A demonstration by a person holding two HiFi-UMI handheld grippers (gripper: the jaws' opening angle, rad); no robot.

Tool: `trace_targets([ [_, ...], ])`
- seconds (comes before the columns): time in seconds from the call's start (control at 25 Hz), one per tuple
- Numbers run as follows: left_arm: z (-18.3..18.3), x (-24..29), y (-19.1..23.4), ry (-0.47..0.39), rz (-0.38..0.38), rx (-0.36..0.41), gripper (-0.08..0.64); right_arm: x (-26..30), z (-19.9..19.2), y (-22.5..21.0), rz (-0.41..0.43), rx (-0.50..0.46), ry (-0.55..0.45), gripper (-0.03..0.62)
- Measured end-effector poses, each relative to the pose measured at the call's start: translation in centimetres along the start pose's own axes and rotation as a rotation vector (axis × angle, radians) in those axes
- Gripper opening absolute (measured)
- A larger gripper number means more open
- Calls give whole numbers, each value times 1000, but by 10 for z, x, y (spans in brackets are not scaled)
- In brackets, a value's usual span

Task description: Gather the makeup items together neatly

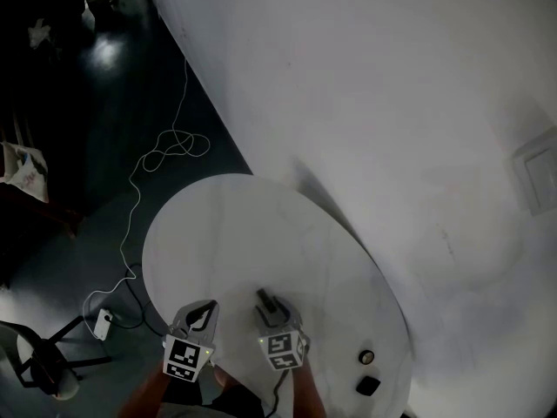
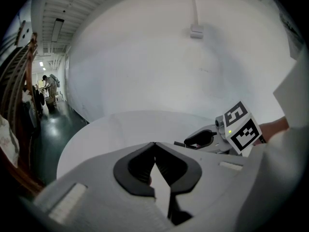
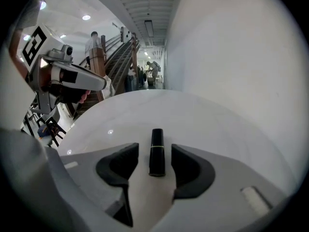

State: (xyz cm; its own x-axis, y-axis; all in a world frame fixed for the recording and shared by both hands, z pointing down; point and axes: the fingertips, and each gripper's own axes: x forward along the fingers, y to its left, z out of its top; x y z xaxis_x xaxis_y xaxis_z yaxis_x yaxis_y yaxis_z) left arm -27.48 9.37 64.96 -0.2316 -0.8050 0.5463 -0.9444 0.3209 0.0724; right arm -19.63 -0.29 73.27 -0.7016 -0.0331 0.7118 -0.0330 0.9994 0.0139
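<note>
The right tongs (image 3: pixel 155 159) are standing apart around a black lipstick (image 3: pixel 156 146) that is lying unclamped by the worktop's (image 1: pixel 226 225) near edge. The left tongs (image 2: pixel 154 148) are resting together, empty. A small round item (image 1: pixel 366 356) and a small dark item (image 1: pixel 369 386) are sitting apart at the right edge, so the gathering looks mostly undone.

Round white table (image 1: pixel 226 233), white wall (image 1: pixel 365 103) from twelve to four o'clock of it, loose white cable (image 1: pixel 152 159) on dark floor (image 1: pixel 104 103) at ten o'clock, chair (image 1: pixel 39 364) at eight o'clock.
</note>
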Motion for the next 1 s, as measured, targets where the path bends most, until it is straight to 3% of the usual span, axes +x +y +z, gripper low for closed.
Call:
trace_targets([
  [0.04,0,-1,0,0,0,1,11,0,1,1,2,9,-7,238],
  [0.16,1,-3,0,-4,0,3,11,-1,2,0,-9,20,-2,262],
  [0.48,11,-14,1,-32,-5,22,11,-12,13,-1,-48,20,-37,262],
  [0.8,61,-34,-10,-126,-46,78,11,-58,45,-5,-138,20,-96,262],
  [1.0,98,-39,-31,-188,-113,124,11,-106,71,-20,-222,106,-210,261],
])
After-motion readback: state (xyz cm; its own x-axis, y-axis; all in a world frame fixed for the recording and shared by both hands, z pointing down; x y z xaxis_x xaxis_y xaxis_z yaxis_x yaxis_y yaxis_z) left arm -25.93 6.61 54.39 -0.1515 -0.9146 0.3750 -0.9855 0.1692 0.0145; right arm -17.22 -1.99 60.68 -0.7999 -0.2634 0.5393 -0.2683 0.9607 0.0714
